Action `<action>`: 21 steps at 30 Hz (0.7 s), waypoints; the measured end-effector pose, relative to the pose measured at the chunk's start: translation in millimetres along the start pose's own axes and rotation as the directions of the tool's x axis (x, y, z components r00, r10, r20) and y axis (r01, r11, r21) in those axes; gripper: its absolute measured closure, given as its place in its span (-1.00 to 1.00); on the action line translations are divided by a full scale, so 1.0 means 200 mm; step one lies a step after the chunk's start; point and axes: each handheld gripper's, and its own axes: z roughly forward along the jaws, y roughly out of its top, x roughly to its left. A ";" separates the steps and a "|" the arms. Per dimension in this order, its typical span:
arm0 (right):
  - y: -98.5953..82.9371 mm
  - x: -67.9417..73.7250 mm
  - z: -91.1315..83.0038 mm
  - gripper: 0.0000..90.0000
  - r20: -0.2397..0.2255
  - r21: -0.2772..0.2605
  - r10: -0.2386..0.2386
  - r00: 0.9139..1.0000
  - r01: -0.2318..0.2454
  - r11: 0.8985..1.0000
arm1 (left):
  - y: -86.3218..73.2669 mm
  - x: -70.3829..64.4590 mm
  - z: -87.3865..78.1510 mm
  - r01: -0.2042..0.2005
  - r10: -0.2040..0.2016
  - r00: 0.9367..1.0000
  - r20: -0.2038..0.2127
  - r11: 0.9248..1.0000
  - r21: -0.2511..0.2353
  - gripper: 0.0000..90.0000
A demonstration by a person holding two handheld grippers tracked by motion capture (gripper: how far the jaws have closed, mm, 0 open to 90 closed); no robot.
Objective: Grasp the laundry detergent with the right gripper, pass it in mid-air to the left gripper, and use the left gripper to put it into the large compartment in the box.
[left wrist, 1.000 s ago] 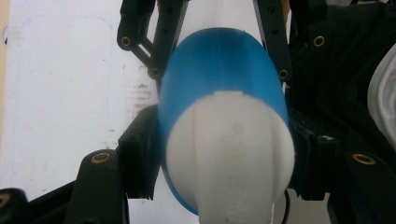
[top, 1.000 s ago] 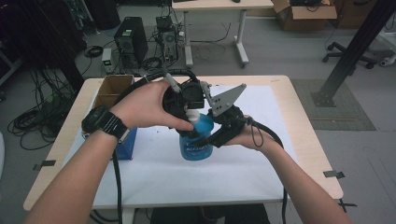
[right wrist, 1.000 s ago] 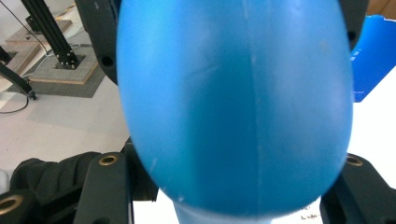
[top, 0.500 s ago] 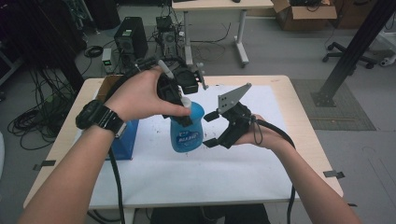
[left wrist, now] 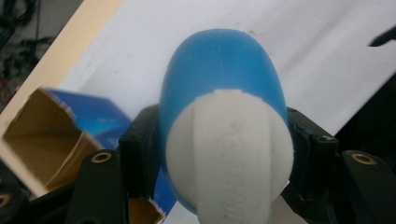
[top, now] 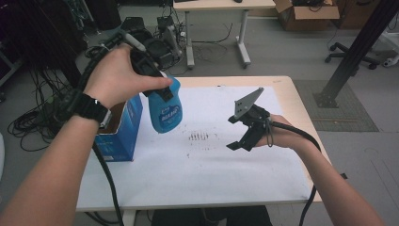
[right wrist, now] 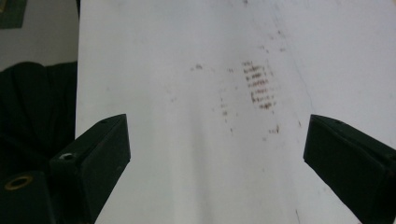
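Blue box point(top: 120, 132) beside lifted bottle point(top: 165, 109), apparently open-topped.

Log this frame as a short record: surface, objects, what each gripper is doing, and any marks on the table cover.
surface: table with a white sheet over its top
left gripper: raised above the table, jaws shut on the blue bottle near its white cap
right gripper: low over the sheet, jaws open, holding nothing
blue box: at the table's left edge, top open
marks: patch of small dark specks on the sheet, between bottle and right gripper
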 end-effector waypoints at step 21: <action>-0.23 -0.09 -0.16 -0.84 0.064 0.075 0.086 0.994 -0.090 0.993 | -0.24 0.47 -0.17 0.557 -0.554 0.817 -0.159 0.830 -0.032 -0.15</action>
